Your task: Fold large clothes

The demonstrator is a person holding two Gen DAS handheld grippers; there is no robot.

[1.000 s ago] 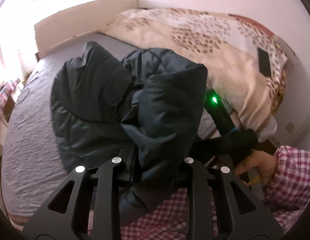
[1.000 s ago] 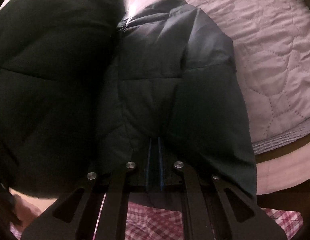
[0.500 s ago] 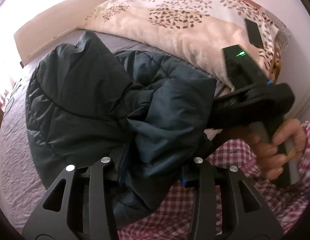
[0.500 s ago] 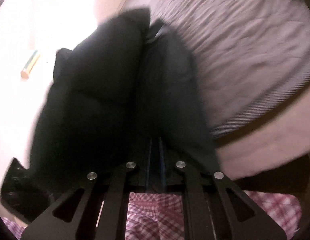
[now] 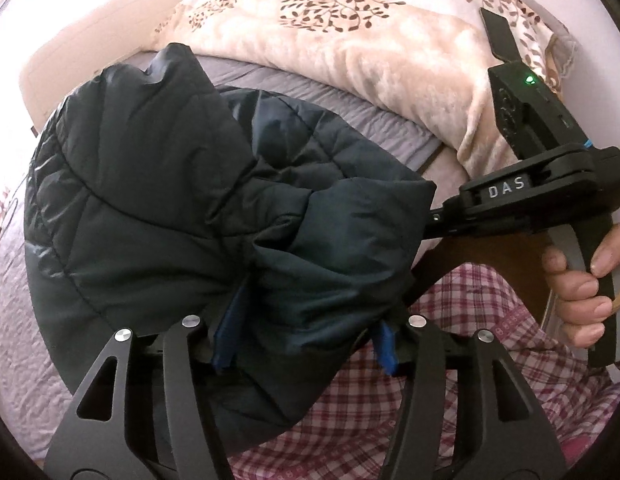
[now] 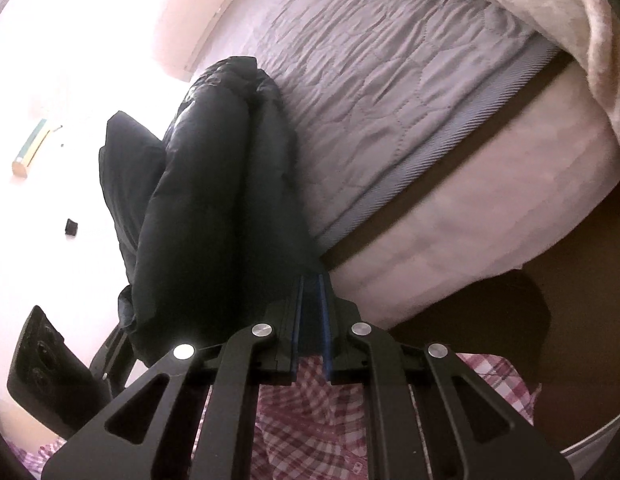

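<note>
Holding a dark puffy jacket (image 5: 157, 208) bunched above the bed (image 5: 13, 336): left gripper (image 5: 305, 344) jaws wide around a thick fold, right gripper (image 6: 312, 316) jaws narrow, pinching its edge.

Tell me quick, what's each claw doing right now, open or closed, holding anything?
Left claw: partly open, fingers wide around a bunched fold of the dark puffer jacket.
Right claw: closed, pinching the jacket's edge.
</note>
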